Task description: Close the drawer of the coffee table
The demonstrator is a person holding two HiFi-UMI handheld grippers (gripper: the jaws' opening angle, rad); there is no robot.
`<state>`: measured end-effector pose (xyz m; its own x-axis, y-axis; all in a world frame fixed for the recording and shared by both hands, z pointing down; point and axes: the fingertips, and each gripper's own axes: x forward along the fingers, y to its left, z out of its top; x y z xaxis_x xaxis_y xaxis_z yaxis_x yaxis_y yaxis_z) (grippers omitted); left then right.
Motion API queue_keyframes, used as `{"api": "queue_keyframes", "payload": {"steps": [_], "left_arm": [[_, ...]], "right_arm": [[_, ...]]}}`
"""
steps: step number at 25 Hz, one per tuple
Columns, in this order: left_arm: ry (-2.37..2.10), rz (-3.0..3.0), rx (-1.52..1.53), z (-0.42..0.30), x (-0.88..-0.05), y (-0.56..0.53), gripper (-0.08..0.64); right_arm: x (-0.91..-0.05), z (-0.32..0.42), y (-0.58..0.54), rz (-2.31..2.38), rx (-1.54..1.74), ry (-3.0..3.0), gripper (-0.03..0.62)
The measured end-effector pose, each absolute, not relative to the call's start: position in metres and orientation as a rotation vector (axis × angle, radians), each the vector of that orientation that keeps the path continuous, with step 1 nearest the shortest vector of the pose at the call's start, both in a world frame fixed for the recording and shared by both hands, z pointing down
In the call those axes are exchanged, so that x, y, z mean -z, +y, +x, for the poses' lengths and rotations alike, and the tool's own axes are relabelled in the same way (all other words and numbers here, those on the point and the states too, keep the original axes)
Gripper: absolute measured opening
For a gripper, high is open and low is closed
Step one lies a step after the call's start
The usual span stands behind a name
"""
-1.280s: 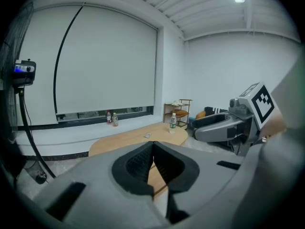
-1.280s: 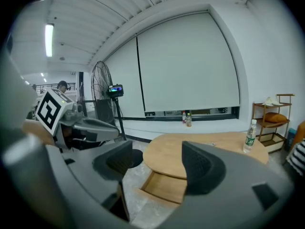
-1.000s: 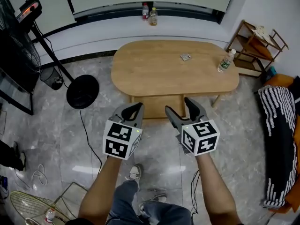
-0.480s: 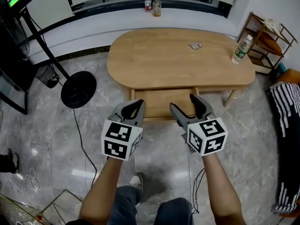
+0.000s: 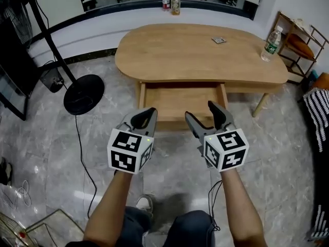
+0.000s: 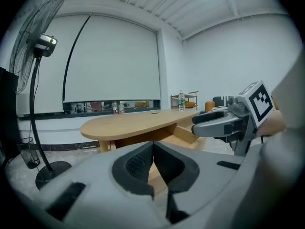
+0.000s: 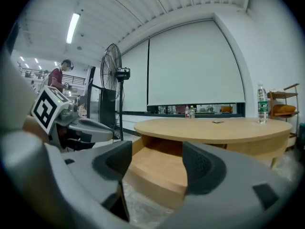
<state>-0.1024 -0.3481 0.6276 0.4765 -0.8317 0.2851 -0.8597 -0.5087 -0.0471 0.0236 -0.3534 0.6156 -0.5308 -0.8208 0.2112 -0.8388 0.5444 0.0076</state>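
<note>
An oval wooden coffee table (image 5: 195, 53) stands ahead of me, with its drawer (image 5: 177, 102) pulled out toward me and nothing in it. Both grippers hover side by side just short of the drawer's front edge, touching nothing. My left gripper (image 5: 144, 116) is shut, its pads meeting in a V (image 6: 153, 147). My right gripper (image 5: 201, 112) is open and holds nothing. In the right gripper view, the drawer (image 7: 157, 173) shows through the gap between its jaws (image 7: 157, 156), with the tabletop (image 7: 214, 130) above it.
A standing fan's round base (image 5: 84, 94) and cable lie on the marble floor at left. A water bottle (image 5: 271, 42) and a small packet (image 5: 219, 40) rest on the table. A wooden shelf (image 5: 300, 40) stands at right. Two bottles (image 5: 170, 0) sit on the sill.
Both grippers have sunk toward the floor together, and the open drawer now shows fully in front of them. The jaws have not changed.
</note>
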Motion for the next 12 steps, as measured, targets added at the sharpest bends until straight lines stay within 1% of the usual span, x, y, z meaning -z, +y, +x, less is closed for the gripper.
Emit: {"api": "queue_keyframes", "payload": {"steps": [6, 12], "left_arm": [[-1.49, 2.649, -0.392, -0.092, -0.634, -0.345, 0.006], [-1.559, 2.644, -0.317, -0.099, -0.628, -0.346, 0.006]], "right_arm": [[-0.645, 0.02, -0.341, 1.461, -0.171, -2.621, 0.318], [-0.666, 0.02, -0.331, 1.516, -0.235, -2.64, 0.321]]}}
